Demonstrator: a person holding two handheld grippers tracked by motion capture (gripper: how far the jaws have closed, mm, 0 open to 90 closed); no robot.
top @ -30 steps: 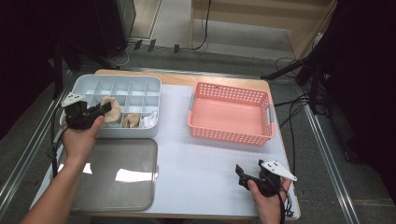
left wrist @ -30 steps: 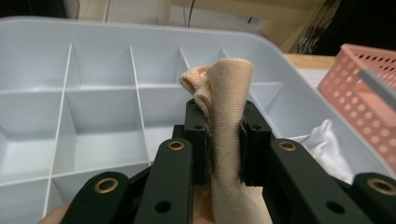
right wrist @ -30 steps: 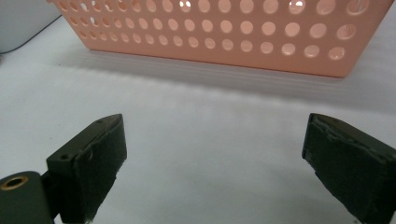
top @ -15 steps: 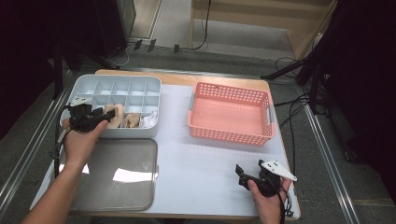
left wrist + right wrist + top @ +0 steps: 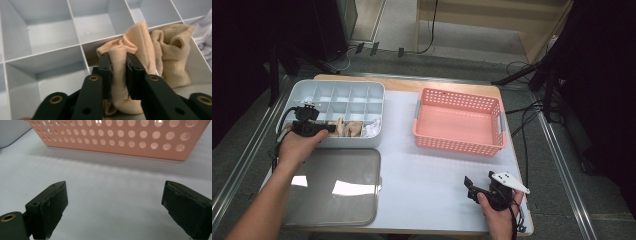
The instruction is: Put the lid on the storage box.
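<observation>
Here the left claw (image 5: 119, 72) has just been closing and now pinches a fold of the peach sock (image 5: 125, 82), which stands between its jaws in a near-row cell of the grey divider tray (image 5: 377, 95). The sock's long axis runs upward along the jaws, so a straight lift should draw it clear of the cell walls. A second tan sock (image 5: 172, 55) sits just beside it, touching, and might drag along. The pink basket (image 5: 458, 120) lies to the right across the tabletop (image 5: 427, 170). The right claw (image 5: 113, 205) rests near the tabletop's front edge, jaws wide apart, holding nothing, with the basket ahead of it
</observation>
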